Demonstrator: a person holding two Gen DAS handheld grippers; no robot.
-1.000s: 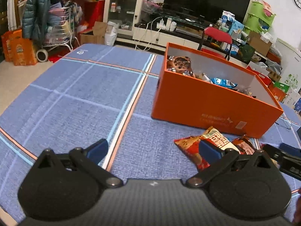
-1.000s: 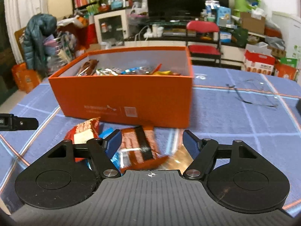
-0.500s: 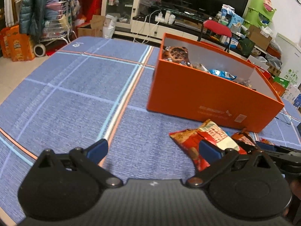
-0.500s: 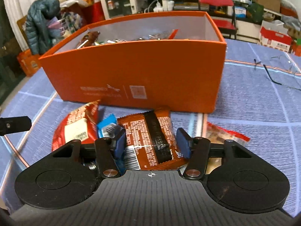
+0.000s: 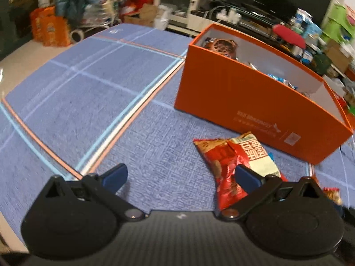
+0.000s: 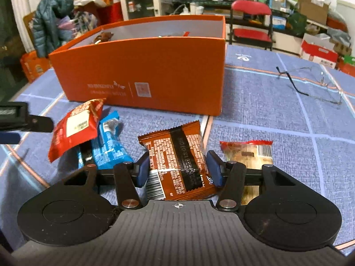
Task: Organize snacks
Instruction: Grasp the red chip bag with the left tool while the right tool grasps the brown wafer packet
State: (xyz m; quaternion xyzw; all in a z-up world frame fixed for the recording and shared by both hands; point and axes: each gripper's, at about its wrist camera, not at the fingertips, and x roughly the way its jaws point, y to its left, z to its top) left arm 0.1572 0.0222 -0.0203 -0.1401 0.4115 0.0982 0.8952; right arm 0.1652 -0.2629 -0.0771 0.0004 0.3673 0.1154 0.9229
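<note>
Left wrist view: the left gripper (image 5: pixel 180 175) is spread wide over the blue cloth (image 5: pixel 88 102), holding nothing; the red snack bag (image 5: pixel 230 161) lies by its right finger, the orange box (image 5: pixel 255 108) beyond.

Right wrist view: the right gripper (image 6: pixel 178 169) pinches the brown wrapper (image 6: pixel 177 157), whose long axis runs straight ahead toward the box (image 6: pixel 155 75), so this hand is nearer

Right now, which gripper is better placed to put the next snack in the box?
Right. The right gripper has its jaws closed against both sides of the brown packet, directly in front of the orange box. The left gripper is open over bare cloth, holding nothing.
</note>
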